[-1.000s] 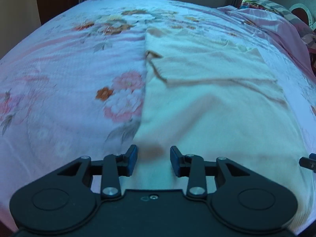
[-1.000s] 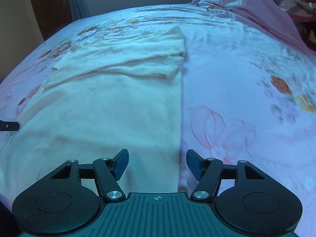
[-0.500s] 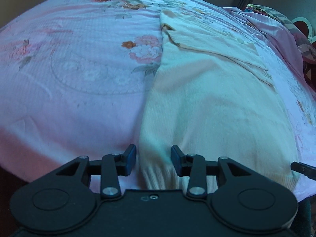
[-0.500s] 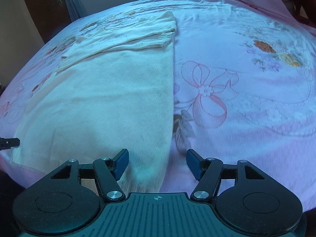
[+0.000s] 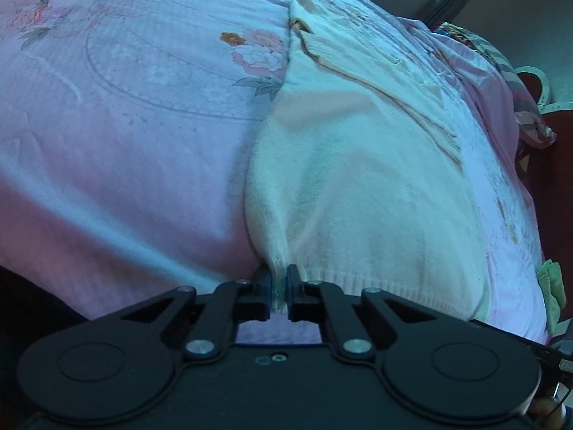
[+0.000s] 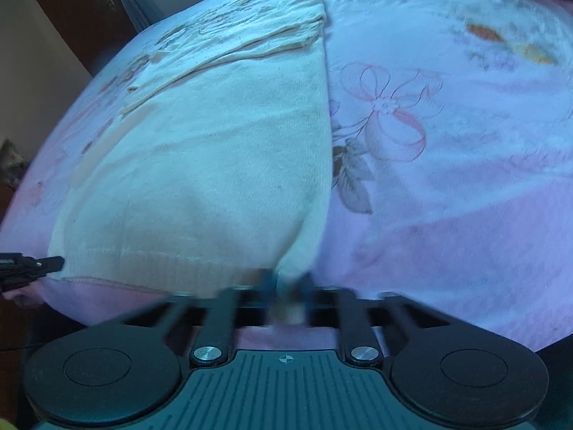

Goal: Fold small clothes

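Note:
A cream knitted sweater [image 5: 358, 179] lies flat on a pink flowered bedspread [image 5: 125, 125], its sleeves folded across the chest at the far end. My left gripper [image 5: 278, 292] is shut on the near left corner of the ribbed hem, and the cloth bunches up between its pads. In the right wrist view the same sweater [image 6: 215, 161] fills the left half. My right gripper [image 6: 286, 286], blurred by motion, is shut on the hem's near right corner, where the knit puckers upward.
The bedspread [image 6: 447, 179] drops off at the near bed edge just under both grippers. Crumpled pink bedding and pillows [image 5: 501, 82] lie at the far right. A small green cloth [image 5: 551, 286] hangs at the right edge. The left gripper's tip [image 6: 35, 263] shows at the left.
Both grippers drew back from mid-sweater to the hem at the near bed edge, tilting down. Each then went from open astride a corner to shut on it, bunching the knit.

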`<move>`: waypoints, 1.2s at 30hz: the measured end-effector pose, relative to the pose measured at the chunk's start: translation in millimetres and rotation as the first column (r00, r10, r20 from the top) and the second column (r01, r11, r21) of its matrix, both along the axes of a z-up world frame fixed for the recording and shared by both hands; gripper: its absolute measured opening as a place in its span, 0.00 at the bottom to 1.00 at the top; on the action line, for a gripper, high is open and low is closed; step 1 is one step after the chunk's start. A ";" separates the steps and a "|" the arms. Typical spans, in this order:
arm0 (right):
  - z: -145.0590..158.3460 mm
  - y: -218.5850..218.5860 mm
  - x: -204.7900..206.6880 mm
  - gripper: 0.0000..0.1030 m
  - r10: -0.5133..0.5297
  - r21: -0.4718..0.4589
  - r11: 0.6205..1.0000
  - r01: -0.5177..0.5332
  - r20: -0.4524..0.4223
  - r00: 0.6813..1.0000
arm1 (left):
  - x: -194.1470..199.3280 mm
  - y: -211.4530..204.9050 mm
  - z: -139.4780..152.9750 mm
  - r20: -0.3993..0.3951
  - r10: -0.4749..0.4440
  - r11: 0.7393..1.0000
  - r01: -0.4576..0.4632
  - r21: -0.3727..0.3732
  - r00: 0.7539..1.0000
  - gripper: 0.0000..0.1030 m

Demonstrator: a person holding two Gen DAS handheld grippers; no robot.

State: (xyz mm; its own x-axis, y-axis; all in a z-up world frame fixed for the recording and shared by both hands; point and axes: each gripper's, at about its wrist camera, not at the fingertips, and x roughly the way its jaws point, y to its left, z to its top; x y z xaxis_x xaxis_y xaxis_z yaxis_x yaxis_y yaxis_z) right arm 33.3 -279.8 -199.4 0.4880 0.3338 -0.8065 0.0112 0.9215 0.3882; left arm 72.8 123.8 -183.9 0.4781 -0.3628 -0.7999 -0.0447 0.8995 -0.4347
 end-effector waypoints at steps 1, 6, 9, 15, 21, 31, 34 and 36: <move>-0.7 -0.5 1.1 0.06 -0.003 0.012 1.000 0.003 -0.005 1.000 | 0.2 -1.0 2.5 0.010 -0.002 1.000 0.002 -0.001 1.000 0.06; 16.5 -11.1 12.4 0.06 -0.047 0.133 0.990 0.042 0.040 0.998 | 13.8 -5.6 26.1 0.089 -0.006 0.999 0.010 -0.044 0.996 0.06; 39.0 -22.1 36.7 0.06 -0.106 0.191 0.978 0.086 0.100 0.989 | 41.6 -9.4 46.5 0.138 0.005 0.997 0.005 -0.076 0.990 0.06; 62.0 -41.5 118.3 0.06 -0.193 0.219 0.963 0.154 0.167 0.967 | 124.9 -23.8 69.1 0.210 0.041 0.998 -0.031 -0.052 0.977 0.06; 23.5 -47.1 209.5 0.06 -0.194 0.135 0.974 0.182 0.079 0.978 | 202.5 -35.6 27.6 0.101 0.056 0.997 -0.060 0.040 0.993 0.09; 32.0 -55.0 209.6 0.67 -0.150 0.042 0.989 0.144 0.199 0.968 | 202.2 -10.3 49.9 0.165 -0.003 0.993 -0.017 0.120 0.986 0.34; 31.5 -48.0 210.0 0.67 -0.133 -0.004 0.991 0.137 0.207 0.969 | 205.1 -13.9 46.1 0.166 -0.065 0.987 0.038 0.157 0.984 0.34; 29.6 -37.8 210.0 0.67 -0.096 -0.046 0.993 0.108 0.208 0.973 | 205.6 -23.8 40.1 0.167 -0.126 0.975 0.091 0.201 0.978 0.34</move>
